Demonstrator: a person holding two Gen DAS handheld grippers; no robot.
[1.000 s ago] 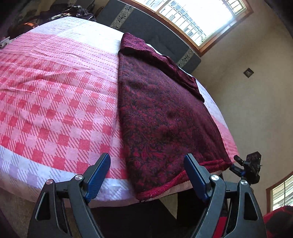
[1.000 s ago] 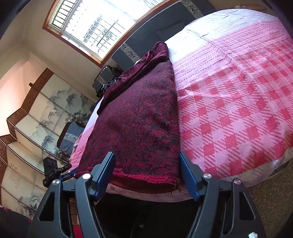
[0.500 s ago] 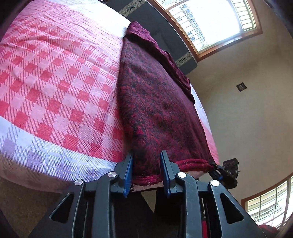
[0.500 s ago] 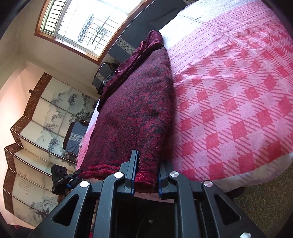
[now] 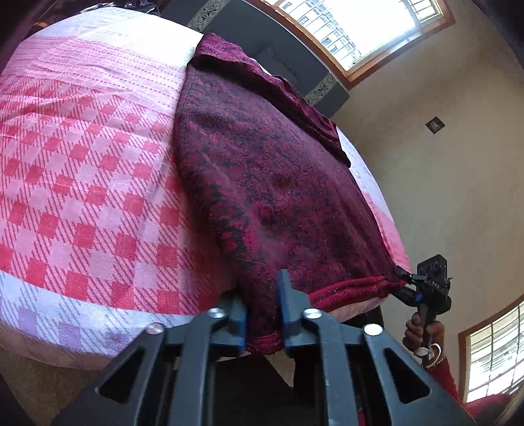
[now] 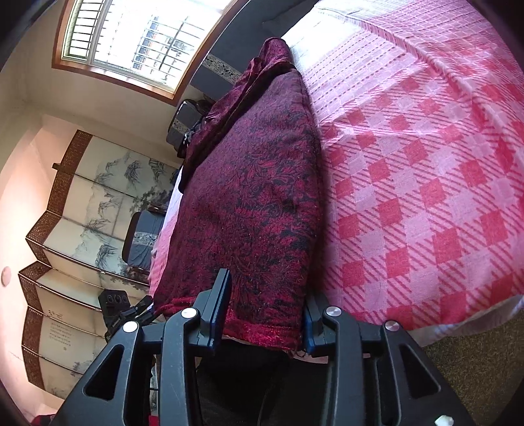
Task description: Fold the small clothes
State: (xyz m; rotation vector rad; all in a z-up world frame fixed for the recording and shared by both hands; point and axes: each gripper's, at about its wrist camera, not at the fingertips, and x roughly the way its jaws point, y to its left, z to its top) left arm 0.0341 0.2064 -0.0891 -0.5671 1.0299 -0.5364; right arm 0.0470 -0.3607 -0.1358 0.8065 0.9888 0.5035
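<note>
A dark maroon patterned garment [image 5: 271,170] lies lengthwise on a bed with a pink and red checked cover [image 5: 85,183]. My left gripper [image 5: 262,314] is shut on its near hem corner, lifting the cloth slightly. My right gripper [image 6: 265,314] is shut on the other near hem corner of the garment [image 6: 258,196]. The right gripper also shows in the left wrist view [image 5: 422,288] at the hem's right end, and the left gripper shows in the right wrist view [image 6: 131,311] at the hem's left end.
A dark headboard [image 5: 262,49] stands at the far end under a bright window [image 5: 360,23]. A folding painted screen [image 6: 75,222] and a dark chair [image 6: 144,239] stand beside the bed. Carpet [image 6: 475,367] lies below the bed edge [image 5: 108,331].
Both grippers went from open in front of the hem to shut on its near corners. The hem is now bunched between the fingers and slightly lifted.
</note>
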